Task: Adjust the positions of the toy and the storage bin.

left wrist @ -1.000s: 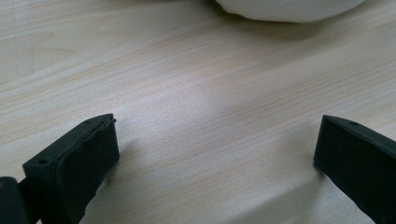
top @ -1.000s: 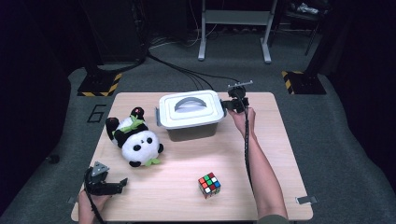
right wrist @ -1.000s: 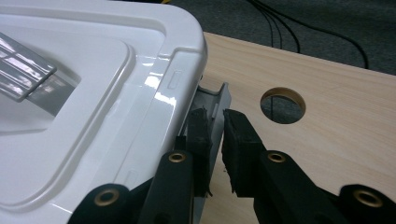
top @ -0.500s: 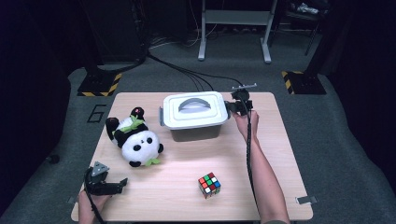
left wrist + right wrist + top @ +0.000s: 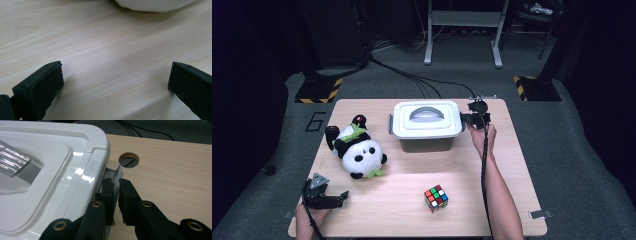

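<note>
Presently noted: right gripper (image 5: 468, 119) at the right end of the white lidded box (image 5: 427, 125), jaws pinched together on the grey side latch (image 5: 114, 178) of that box, as seen up close in the right gripper view (image 5: 115, 185). Latch clamped between both pads, standing just beside the lid's (image 5: 50, 170) rim. Box sat at the far middle of the wooden table (image 5: 512, 165), lid on, grey handle (image 5: 426, 113) flat on top. Round cable hole (image 5: 128, 159) in the tabletop seen just beyond the latch.

Left gripper (image 5: 324, 196) rested low at the near left corner of the table, well apart from the box. Jaws spread wide in the left gripper view (image 5: 115, 80), holding nothing, bare wood between them. White plush edge (image 5: 155, 3) visible at the top of that view.

Plush panda (image 5: 354, 150) lay on its back left of the box, near the left gripper. Colour cube (image 5: 436, 198) stood alone toward the near middle, apart from both grippers.
</note>
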`<state>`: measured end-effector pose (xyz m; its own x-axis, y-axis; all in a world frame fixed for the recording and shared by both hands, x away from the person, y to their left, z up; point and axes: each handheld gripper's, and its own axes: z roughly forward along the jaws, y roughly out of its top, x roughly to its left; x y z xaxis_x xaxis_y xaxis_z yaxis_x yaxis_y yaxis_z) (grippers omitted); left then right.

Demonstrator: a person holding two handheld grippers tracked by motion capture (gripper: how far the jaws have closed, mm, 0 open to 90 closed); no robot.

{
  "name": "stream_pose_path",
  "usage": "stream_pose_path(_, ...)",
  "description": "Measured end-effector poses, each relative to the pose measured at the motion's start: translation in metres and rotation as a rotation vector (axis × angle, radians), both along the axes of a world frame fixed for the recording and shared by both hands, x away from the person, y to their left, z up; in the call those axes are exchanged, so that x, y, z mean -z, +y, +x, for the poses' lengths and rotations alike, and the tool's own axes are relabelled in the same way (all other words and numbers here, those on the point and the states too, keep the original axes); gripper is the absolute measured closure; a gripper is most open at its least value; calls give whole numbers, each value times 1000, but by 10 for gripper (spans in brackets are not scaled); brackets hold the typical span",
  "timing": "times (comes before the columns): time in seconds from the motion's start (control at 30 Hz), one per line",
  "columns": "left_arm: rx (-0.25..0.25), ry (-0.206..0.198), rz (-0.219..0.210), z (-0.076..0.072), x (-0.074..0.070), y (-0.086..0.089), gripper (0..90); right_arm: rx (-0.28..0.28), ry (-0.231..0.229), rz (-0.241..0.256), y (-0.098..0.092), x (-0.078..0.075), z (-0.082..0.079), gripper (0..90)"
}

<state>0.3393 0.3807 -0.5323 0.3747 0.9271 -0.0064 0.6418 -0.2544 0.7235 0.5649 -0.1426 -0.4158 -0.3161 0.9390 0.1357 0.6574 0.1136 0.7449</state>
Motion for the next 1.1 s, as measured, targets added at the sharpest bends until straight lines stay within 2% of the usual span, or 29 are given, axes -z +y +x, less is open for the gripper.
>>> stream_pose_path(0.67, 0, 0, 0, 0, 0, 0, 0, 108, 11, 15, -27, 0, -36, 822)
stream_pose_path(1.1, 0, -1, 2, 0, 0, 0, 0, 147, 18, 26, -36, -1, -57, 815)
